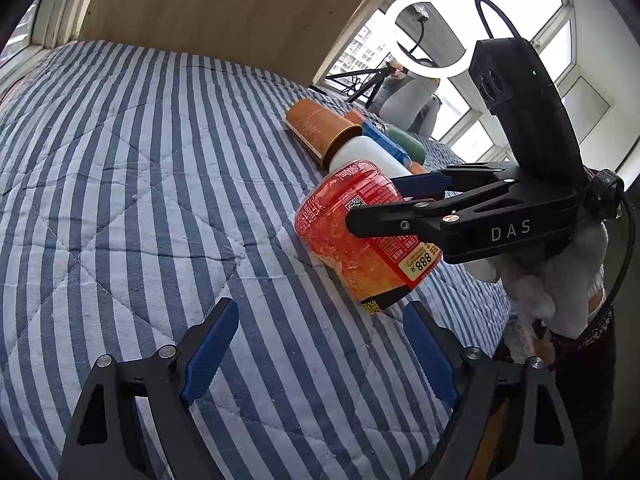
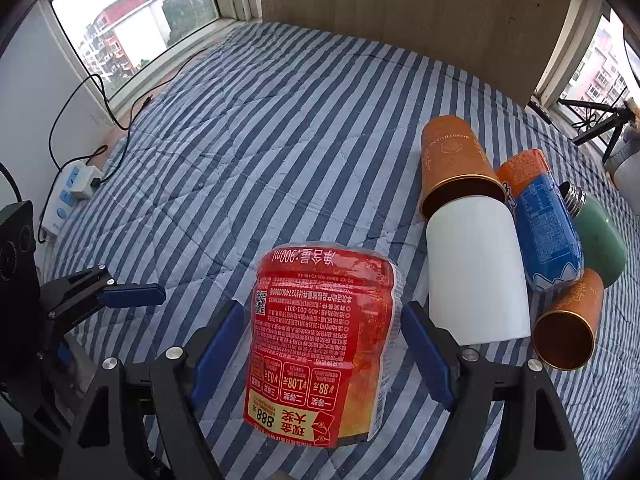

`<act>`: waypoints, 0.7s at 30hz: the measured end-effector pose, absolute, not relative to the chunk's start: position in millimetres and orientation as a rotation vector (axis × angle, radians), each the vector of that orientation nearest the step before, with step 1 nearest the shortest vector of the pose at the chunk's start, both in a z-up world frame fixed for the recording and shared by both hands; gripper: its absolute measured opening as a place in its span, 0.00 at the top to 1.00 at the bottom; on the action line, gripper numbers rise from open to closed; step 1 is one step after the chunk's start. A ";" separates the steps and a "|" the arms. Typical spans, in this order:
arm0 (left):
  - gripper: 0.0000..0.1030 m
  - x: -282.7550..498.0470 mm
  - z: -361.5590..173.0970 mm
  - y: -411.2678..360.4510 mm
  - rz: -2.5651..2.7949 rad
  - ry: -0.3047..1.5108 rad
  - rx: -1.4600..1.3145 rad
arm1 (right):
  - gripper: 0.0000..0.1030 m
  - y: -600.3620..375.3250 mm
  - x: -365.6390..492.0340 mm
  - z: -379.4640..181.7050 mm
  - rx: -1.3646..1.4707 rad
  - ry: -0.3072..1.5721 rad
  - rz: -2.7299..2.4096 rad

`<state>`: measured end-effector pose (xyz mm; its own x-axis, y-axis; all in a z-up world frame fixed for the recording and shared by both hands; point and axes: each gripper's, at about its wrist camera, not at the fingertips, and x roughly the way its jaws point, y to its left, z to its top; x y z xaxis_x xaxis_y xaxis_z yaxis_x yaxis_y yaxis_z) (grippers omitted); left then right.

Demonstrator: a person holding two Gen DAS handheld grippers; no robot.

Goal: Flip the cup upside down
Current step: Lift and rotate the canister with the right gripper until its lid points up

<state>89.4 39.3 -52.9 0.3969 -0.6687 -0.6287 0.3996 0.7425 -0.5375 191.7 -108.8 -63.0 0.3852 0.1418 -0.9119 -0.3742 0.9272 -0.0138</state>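
A red-orange plastic cup with a printed label (image 2: 324, 340) stands upside down on the striped quilt (image 2: 248, 152), text inverted; it also shows in the left wrist view (image 1: 360, 236). My right gripper (image 2: 322, 348) is open with its blue-padded fingers on either side of the cup, apart from it; it shows in the left wrist view (image 1: 374, 204) reaching in from the right. My left gripper (image 1: 320, 348) is open and empty, low over the quilt just left of the cup, and it shows at the left edge of the right wrist view (image 2: 120, 300).
Behind and right of the cup lie a white cup (image 2: 476, 268), two orange tubes (image 2: 452, 164) (image 2: 568, 324), a blue-orange bottle (image 2: 544, 224) and a green flask (image 2: 600, 236). A power strip with cables (image 2: 68, 196) sits at the left. A wooden board (image 2: 400, 8) stands behind the quilt.
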 end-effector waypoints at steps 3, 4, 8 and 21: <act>0.16 96.2 -49.0 29.3 -0.717 0.940 -0.339 | 0.25 -108.6 197.0 -63.1 -0.253 1.150 0.318; 0.16 97.8 -47.5 28.2 -0.716 0.934 -0.341 | 0.25 -109.5 200.3 -63.8 -0.245 1.159 0.313; 0.16 108.0 -45.5 16.9 -0.720 0.933 -0.369 | 0.25 -111.6 204.8 -66.5 -0.225 1.173 0.307; 0.17 132.4 -53.6 -27.5 -0.766 0.984 -0.392 | 0.27 -135.7 202.6 -65.6 -0.084 1.145 0.362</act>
<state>132.4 -27.5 -53.6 0.3273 -0.7325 -0.5970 0.3985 0.6798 -0.6156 202.6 -135.7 -65.6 0.3623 0.2381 -0.9011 -0.3231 0.9390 0.1181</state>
